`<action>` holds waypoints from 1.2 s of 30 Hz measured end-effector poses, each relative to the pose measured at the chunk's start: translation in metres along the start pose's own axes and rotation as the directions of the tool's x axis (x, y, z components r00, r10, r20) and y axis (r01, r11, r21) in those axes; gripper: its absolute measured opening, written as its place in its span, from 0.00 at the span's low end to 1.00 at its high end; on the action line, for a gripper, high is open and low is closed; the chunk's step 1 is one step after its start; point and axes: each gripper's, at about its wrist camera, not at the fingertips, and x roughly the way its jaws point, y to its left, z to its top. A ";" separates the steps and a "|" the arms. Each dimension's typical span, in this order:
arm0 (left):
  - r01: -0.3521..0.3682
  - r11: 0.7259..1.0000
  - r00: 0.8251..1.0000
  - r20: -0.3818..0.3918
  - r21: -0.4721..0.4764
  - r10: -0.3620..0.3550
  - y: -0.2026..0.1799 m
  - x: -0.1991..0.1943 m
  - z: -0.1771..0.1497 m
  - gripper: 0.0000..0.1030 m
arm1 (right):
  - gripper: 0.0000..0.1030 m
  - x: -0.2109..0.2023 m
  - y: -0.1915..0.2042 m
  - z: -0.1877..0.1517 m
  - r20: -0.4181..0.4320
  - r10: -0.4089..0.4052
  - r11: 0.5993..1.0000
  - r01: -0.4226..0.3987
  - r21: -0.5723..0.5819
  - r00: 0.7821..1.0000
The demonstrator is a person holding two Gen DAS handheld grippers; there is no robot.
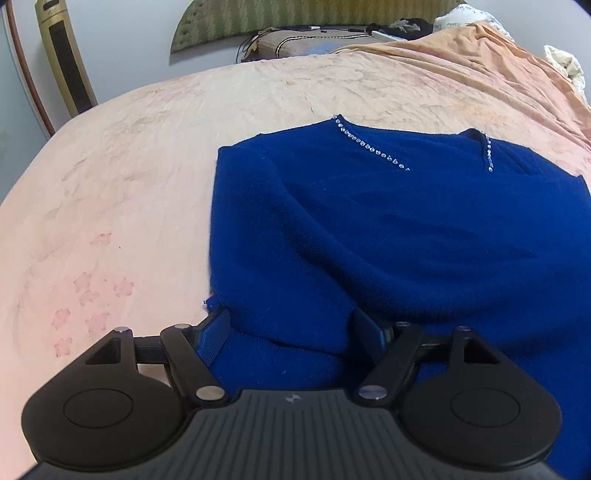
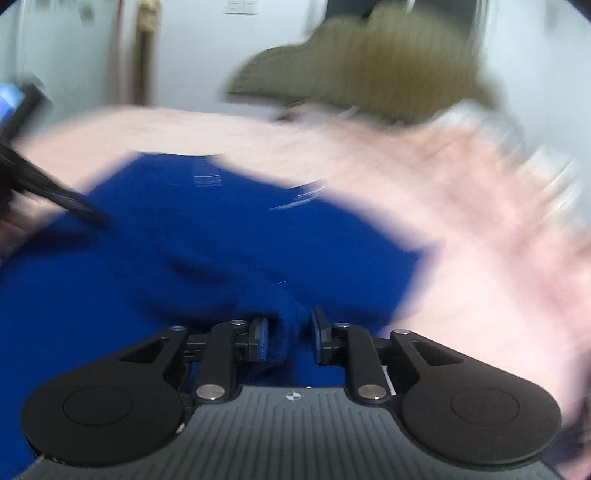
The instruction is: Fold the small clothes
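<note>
A royal blue knit sweater (image 1: 388,221) with a rhinestone-trimmed neckline lies on the pink bedspread (image 1: 129,166), neckline at the far side. My left gripper (image 1: 290,332) stands wide open with the sweater's near hem bunched between its fingers. In the blurred right wrist view the same sweater (image 2: 221,240) fills the left and middle. My right gripper (image 2: 290,336) has its jaws partly closed around a raised fold of the blue fabric. The left gripper's black arm (image 2: 55,195) shows at the far left of that view.
A green padded headboard (image 1: 295,22) and a pillow lie at the far end of the bed. An orange blanket (image 1: 498,66) covers the far right. A gold tower fan (image 1: 62,55) stands by the wall at the left.
</note>
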 end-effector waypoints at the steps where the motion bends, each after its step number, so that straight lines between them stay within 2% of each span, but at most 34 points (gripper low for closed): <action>1: -0.003 1.000 1.000 0.002 0.003 0.003 0.000 -0.001 0.000 0.72 | 0.44 0.000 0.000 0.002 0.018 -0.154 0.986 0.155 -0.067 0.988; 2: -0.004 1.000 1.000 0.003 0.004 0.004 0.000 -0.001 -0.001 0.72 | 0.67 0.000 0.001 0.002 0.048 -0.314 0.940 0.317 -0.124 0.948; 3: -0.004 1.000 1.000 0.004 0.003 0.004 0.000 -0.003 -0.001 0.71 | 0.80 -0.001 0.000 0.000 0.088 -0.423 0.888 0.432 -0.158 0.902; 4: -0.002 1.000 1.000 0.009 0.002 0.002 -0.001 -0.004 -0.002 0.71 | 0.82 -0.005 -0.004 -0.002 0.120 -0.474 0.859 0.488 -0.157 0.872; 5: -0.001 1.000 1.000 0.017 0.003 0.001 -0.001 -0.007 -0.003 0.71 | 0.82 -0.010 -0.010 -0.003 0.122 -0.467 0.871 0.479 -0.110 0.876; 6: -0.002 1.000 1.000 0.026 0.007 0.002 -0.003 -0.010 -0.004 0.71 | 0.82 -0.017 -0.019 -0.003 0.110 -0.412 0.909 0.417 -0.027 0.905; 7: -0.003 1.000 0.999 0.034 0.013 0.003 -0.004 -0.013 -0.004 0.71 | 0.82 -0.023 -0.029 -0.005 0.104 -0.310 0.950 0.302 0.083 0.945; 8: -0.006 1.000 0.999 0.045 0.021 0.006 -0.006 -0.016 -0.005 0.71 | 0.82 -0.026 -0.041 -0.009 0.106 -0.180 0.966 0.155 0.206 0.978; 9: -0.013 0.999 0.998 0.054 0.031 0.012 -0.009 -0.019 -0.006 0.71 | 0.82 -0.025 -0.052 -0.014 0.110 -0.066 0.948 0.028 0.317 0.992; 10: -0.020 0.999 0.998 0.062 0.044 0.018 -0.012 -0.021 -0.007 0.71 | 0.82 -0.019 -0.063 -0.019 0.113 0.038 0.901 -0.083 0.426 0.993; 11: -0.027 0.998 0.997 0.068 0.062 0.023 -0.015 -0.022 -0.008 0.72 | 0.82 -0.010 -0.074 -0.025 0.118 0.128 0.835 -0.171 0.522 0.985; 12: -0.033 0.997 0.997 0.069 0.072 0.028 -0.017 -0.023 -0.008 0.72 | 0.81 0.000 -0.085 -0.029 0.130 0.196 0.767 -0.235 0.597 0.972; 13: -0.038 0.996 0.997 0.066 0.079 0.033 -0.019 -0.022 -0.008 0.72 | 0.81 0.010 -0.089 -0.028 0.143 0.234 0.716 -0.270 0.643 0.962; 14: -0.039 0.996 0.998 0.059 0.083 0.034 -0.020 -0.020 -0.009 0.72 | 0.81 0.019 -0.094 -0.026 0.147 0.246 0.690 -0.280 0.667 0.958; 15: -0.039 0.996 0.998 0.050 0.081 0.035 -0.021 -0.017 -0.009 0.72 | 0.81 0.028 -0.095 -0.019 0.141 0.235 0.698 -0.268 0.664 0.962; 17: -0.040 0.997 0.999 0.035 0.073 0.037 -0.023 -0.011 -0.010 0.71 | 0.82 0.046 -0.087 0.002 0.084 0.173 0.800 -0.190 0.568 0.981; 19: -0.048 0.996 0.998 0.040 0.071 0.045 -0.025 -0.010 -0.011 0.72 | 0.84 0.065 -0.061 0.025 0.044 0.112 0.896 -0.121 0.427 0.993; 22: -0.063 0.994 0.997 0.045 0.092 0.059 -0.029 -0.009 -0.010 0.72 | 0.95 0.095 -0.030 0.049 0.027 0.072 0.950 -0.077 0.302 0.997; 24: -0.061 0.993 0.997 0.046 0.096 0.057 -0.029 -0.009 -0.010 0.72 | 0.91 0.122 -0.022 0.056 -0.059 0.009 0.970 0.006 0.245 0.998; 25: -0.055 0.994 0.998 0.047 0.095 0.051 -0.027 -0.009 -0.011 0.72 | 0.89 0.130 -0.021 0.054 -0.119 -0.068 0.971 0.093 0.218 0.991; 26: -0.048 0.995 0.998 0.047 0.093 0.043 -0.026 -0.009 -0.012 0.72 | 0.88 0.129 -0.023 0.048 -0.140 -0.157 0.964 0.183 0.194 0.978; 28: -0.034 0.996 0.998 0.051 0.086 0.030 -0.023 -0.008 -0.014 0.72 | 0.95 0.102 -0.037 0.026 -0.115 -0.307 0.933 0.322 0.162 0.945; 29: -0.028 0.996 0.998 0.052 0.081 0.024 -0.021 -0.007 -0.014 0.72 | 0.95 0.088 -0.046 0.015 -0.103 -0.379 0.905 0.392 0.166 0.920; 31: -0.023 0.997 0.999 0.048 0.073 0.020 -0.020 -0.007 -0.013 0.72 | 0.97 0.061 -0.071 -0.005 -0.116 -0.549 0.805 0.562 0.193 0.827; 32: -0.025 0.997 0.999 0.049 0.075 0.021 -0.021 -0.008 -0.013 0.72 | 0.98 0.047 -0.085 -0.013 -0.115 -0.596 0.761 0.605 0.236 0.795; 33: -0.026 0.997 0.998 0.051 0.078 0.022 -0.021 -0.008 -0.013 0.72 | 0.97 0.033 -0.098 -0.019 -0.105 -0.592 0.747 0.593 0.302 0.799; 34: -0.027 0.997 0.998 0.052 0.079 0.023 -0.021 -0.009 -0.014 0.72 | 0.97 0.015 -0.110 -0.022 -0.074 -0.532 0.760 0.513 0.399 0.844; 35: -0.027 0.997 0.998 0.051 0.075 0.023 -0.021 -0.011 -0.014 0.72 | 0.97 0.001 -0.122 -0.025 -0.022 -0.430 0.776 0.382 0.502 0.903; 36: -0.027 0.997 0.998 0.051 0.065 0.024 -0.020 -0.012 -0.014 0.72 | 0.97 -0.005 -0.133 -0.028 0.043 -0.297 0.775 0.215 0.595 0.954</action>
